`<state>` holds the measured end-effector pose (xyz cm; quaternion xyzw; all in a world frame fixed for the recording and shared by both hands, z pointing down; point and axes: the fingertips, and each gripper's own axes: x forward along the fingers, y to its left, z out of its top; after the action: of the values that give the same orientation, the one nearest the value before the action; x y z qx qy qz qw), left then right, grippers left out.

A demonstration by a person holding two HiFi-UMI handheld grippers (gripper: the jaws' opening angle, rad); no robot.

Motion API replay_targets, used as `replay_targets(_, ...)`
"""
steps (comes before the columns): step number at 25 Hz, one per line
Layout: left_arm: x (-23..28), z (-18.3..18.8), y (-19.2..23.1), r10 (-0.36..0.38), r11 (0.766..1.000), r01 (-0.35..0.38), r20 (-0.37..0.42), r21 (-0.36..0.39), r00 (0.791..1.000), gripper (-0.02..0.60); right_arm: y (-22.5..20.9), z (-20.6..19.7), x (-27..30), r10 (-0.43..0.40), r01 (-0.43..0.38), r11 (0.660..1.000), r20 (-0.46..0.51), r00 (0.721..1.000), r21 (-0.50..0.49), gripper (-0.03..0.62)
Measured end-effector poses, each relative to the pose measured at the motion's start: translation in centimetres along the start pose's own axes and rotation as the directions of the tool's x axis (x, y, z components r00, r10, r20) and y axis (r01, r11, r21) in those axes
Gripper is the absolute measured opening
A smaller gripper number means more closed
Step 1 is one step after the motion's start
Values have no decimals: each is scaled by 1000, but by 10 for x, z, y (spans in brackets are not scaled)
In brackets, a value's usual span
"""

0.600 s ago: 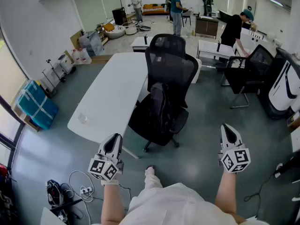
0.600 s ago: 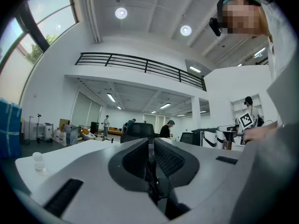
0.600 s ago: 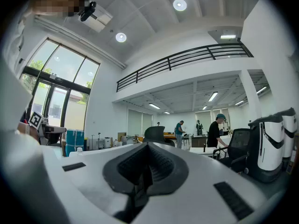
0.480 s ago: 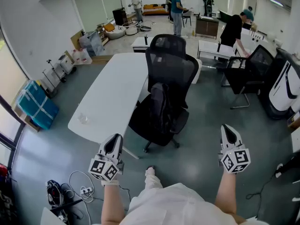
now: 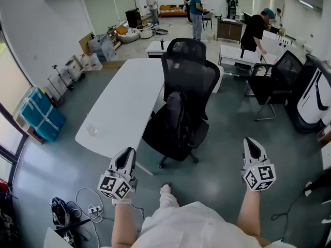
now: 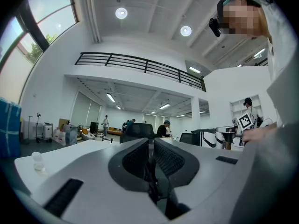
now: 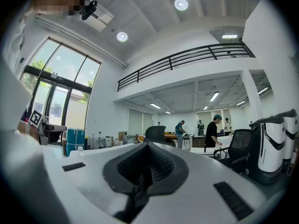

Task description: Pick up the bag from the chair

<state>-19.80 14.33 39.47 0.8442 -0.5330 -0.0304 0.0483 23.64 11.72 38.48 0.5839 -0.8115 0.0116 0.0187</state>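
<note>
Black bag on chair, left gripper and right gripper well apart from it, jaws together, empty

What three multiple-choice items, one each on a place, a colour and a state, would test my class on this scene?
1. Where is the bag?
A. on the chair seat
B. on the table
C. on the floor

2. What colour is the chair?
A. white
B. black
C. blue

3. How is the right gripper?
A. shut, empty
B. shut on the bag
C. wide open

Answers:
1 A: the bag stands upright on the seat, in front of the backrest.
2 B: seat, back and headrest are all black.
3 A: the right gripper view shows its jaws together with nothing between them, and the bag is well ahead of it.
</note>
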Motion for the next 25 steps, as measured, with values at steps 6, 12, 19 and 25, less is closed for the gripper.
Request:
replay_targets(6,-1,-2,2,4,1000,-4,-1,-3,1000,55,0,1,1,10,-10,1000,9,1000,21,18)
replay_targets(12,-2,-2,1,4,1000,-4,-2,-8,1000,55,-1,1,0,17,-18,999,32,999,42,18)
replay_targets(19,0,0,-2,1,1000,-1,1,-7,1000,55,-5,-1,-1,7,-8,999,17,1000,34,18)
replay_targets(25,0,0,-5,-5,1000,5,-2,-3,1000,55,-6,-1,-3,4,-5,999,21,1000,32,18)
